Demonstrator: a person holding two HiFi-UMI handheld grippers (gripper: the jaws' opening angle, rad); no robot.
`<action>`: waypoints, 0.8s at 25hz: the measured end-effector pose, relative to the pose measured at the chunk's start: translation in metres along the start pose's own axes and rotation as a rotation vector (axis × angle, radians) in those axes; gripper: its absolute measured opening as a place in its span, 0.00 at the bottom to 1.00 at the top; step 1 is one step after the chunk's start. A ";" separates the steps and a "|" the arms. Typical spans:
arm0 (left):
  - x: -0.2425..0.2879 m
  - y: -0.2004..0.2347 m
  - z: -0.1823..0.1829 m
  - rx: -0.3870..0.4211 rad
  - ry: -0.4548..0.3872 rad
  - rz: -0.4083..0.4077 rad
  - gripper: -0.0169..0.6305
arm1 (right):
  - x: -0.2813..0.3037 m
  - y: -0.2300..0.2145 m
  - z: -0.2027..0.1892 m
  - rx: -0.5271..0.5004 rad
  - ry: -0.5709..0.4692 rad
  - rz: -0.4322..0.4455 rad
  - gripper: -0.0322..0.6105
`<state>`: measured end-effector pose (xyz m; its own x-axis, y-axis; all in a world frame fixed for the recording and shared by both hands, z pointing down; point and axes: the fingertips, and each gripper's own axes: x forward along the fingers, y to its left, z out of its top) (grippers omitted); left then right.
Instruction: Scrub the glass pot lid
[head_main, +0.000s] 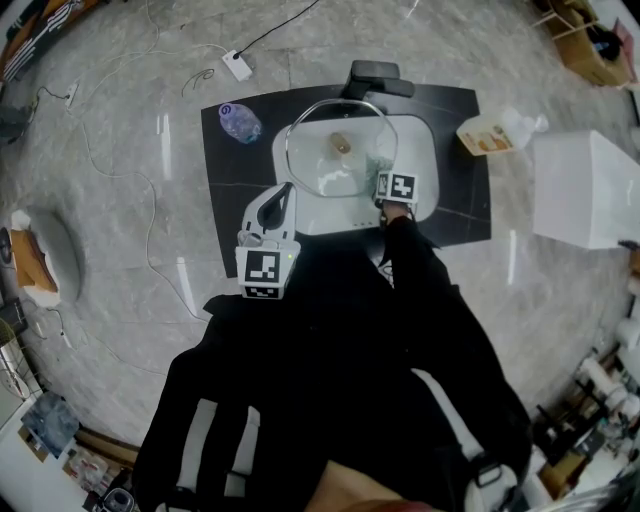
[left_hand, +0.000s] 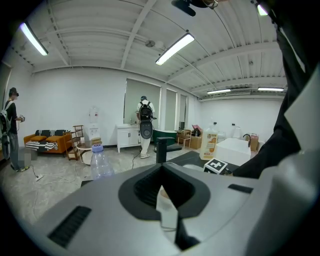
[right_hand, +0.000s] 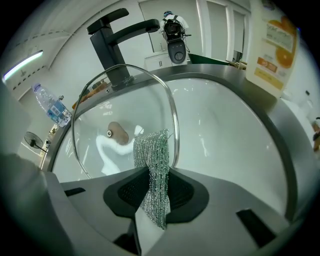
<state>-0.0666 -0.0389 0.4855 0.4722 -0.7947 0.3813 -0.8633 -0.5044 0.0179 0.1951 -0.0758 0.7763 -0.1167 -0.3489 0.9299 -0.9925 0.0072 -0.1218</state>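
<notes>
The black bench (head_main: 450, 108) carries a white sink (head_main: 422, 150). The glass pot lid (head_main: 320, 168) sits inside the sink, in front of the black tap (head_main: 372, 75). The left tongs (left_hand: 167, 210) are together and empty, held outside the sink. The right tongs (right_hand: 152, 210) are clamped on a metal mesh cloth (right_hand: 152, 150), which is at the lid's rim.

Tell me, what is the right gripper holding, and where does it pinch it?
The right gripper pinches a metal mesh scrubber by its lower part; the free end sticks up by the glass lid.
</notes>
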 end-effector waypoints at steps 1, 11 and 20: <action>0.000 0.000 0.000 0.001 -0.001 -0.001 0.03 | -0.001 0.000 0.000 0.004 -0.001 0.001 0.19; -0.002 -0.007 0.008 0.013 -0.025 -0.002 0.03 | -0.021 -0.023 0.006 0.030 -0.050 -0.058 0.19; -0.002 -0.020 0.014 0.014 -0.029 -0.015 0.03 | -0.061 -0.024 0.026 0.050 -0.174 -0.001 0.18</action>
<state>-0.0480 -0.0320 0.4709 0.4902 -0.7964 0.3542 -0.8537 -0.5207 0.0107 0.2272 -0.0792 0.7135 -0.1034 -0.5054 0.8567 -0.9892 -0.0380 -0.1419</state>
